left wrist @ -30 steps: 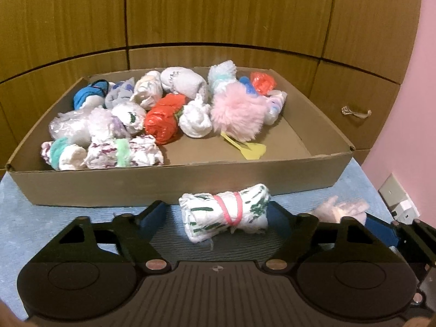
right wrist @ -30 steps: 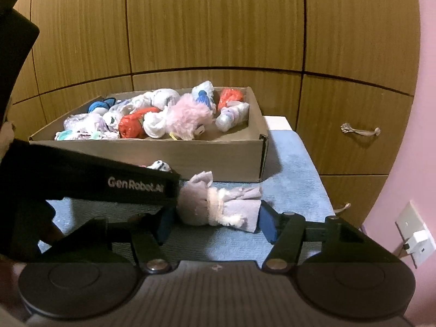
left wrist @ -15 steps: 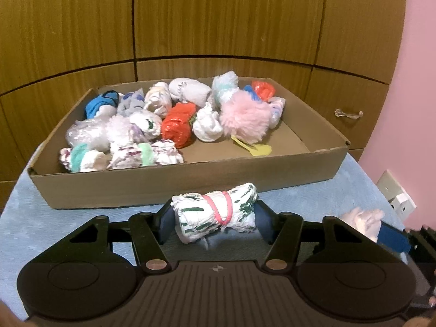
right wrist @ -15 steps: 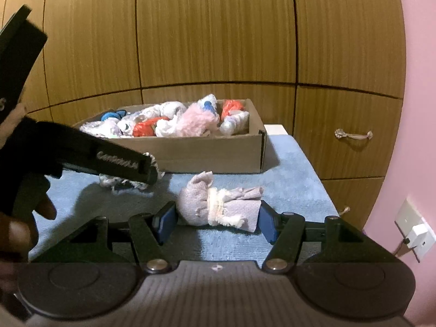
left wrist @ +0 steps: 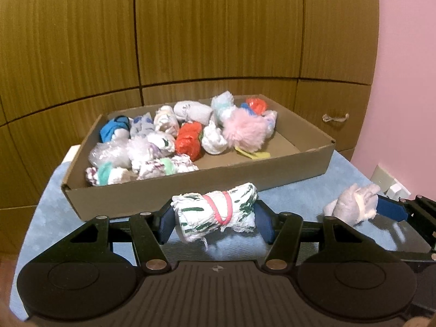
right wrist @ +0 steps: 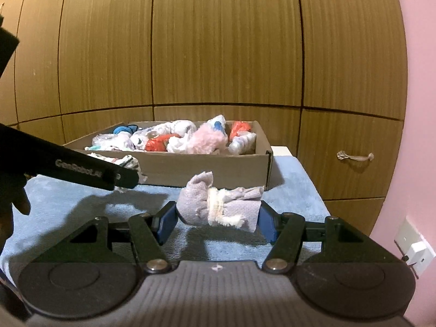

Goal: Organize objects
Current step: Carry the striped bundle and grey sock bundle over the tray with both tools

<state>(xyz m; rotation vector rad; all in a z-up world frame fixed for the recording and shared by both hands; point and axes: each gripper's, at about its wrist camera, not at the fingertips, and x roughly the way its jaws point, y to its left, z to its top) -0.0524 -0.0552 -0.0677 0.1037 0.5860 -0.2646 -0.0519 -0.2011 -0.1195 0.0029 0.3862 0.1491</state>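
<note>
My left gripper (left wrist: pixel 215 219) clamps the green-striped roll (left wrist: pixel 215 215); my right gripper (right wrist: pixel 216 219) clamps the grey roll (right wrist: pixel 218 208), both just before the box (left wrist: pixel 190 188).

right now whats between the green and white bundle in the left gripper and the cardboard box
Only bare blue cloth. The left wrist view shows the green-and-white bundle in the left gripper, short of the cardboard box.

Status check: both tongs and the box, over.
Left tongs just closed on white-green rolled bundle with pink band. Right tongs shut on grey-lilac bundle. Cardboard box ahead, nothing blocking.
</note>
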